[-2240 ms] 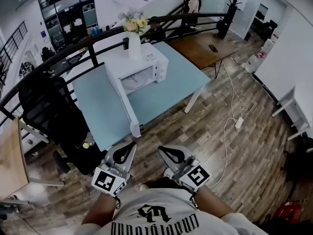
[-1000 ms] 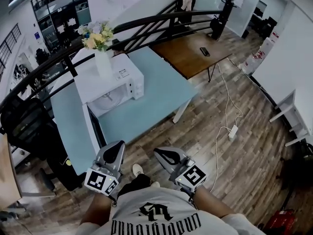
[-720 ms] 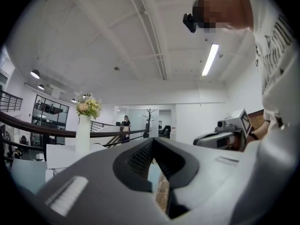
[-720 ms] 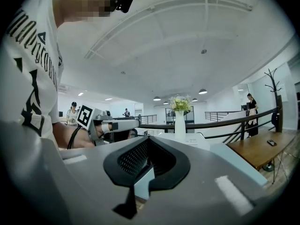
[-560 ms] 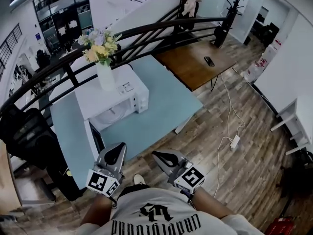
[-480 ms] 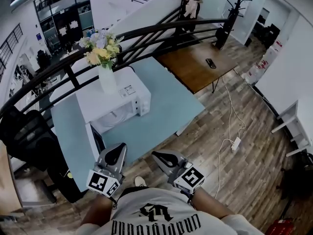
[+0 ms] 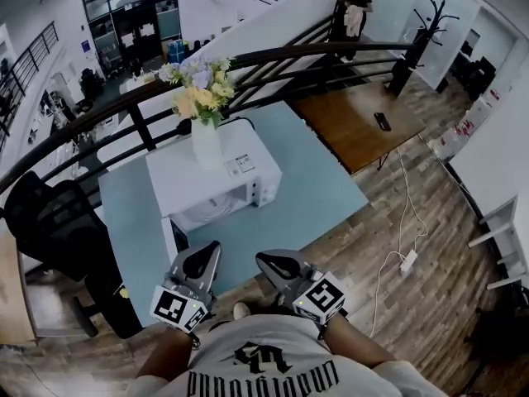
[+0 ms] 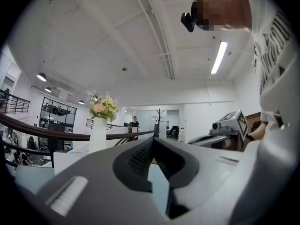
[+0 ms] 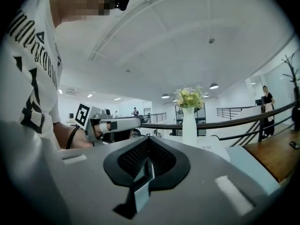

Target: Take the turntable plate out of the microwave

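Wood floor, blue table (microwave atop).

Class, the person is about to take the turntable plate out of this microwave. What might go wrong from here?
1. The vase of flowers stands on top of the microwave; a jolt while reaching in might topple it.
2. The open door juts toward the left gripper, which could knock it.
3. Both it and the right gripper are shut and must open before gripping anything.
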`<action>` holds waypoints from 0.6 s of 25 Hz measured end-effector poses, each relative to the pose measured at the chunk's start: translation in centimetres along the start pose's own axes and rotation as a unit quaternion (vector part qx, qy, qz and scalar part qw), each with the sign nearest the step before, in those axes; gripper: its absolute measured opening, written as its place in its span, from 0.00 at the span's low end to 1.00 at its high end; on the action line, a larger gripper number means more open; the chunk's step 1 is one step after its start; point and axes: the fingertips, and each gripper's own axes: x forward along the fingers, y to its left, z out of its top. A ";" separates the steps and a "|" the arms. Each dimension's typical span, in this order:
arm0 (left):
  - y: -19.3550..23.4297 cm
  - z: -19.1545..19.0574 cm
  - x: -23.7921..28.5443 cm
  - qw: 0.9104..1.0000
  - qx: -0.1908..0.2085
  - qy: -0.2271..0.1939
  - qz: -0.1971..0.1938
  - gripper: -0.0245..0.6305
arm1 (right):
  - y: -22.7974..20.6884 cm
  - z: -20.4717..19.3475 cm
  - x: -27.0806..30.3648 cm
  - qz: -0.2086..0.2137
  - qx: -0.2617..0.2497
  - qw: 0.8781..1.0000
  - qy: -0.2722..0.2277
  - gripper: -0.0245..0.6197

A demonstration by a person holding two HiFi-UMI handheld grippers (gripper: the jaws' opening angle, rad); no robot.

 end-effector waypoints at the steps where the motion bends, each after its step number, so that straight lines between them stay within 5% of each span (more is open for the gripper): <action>1: 0.4 -0.1 0.1 1.000 0.000 0.001 0.007 0.11 | -0.4 0.0 0.5 0.007 -0.001 1.000 -0.002 0.04; 15: 4.3 -0.9 3.6 0.988 -0.009 0.010 0.153 0.11 | -7.5 0.6 5.1 0.144 0.006 0.989 -0.002 0.04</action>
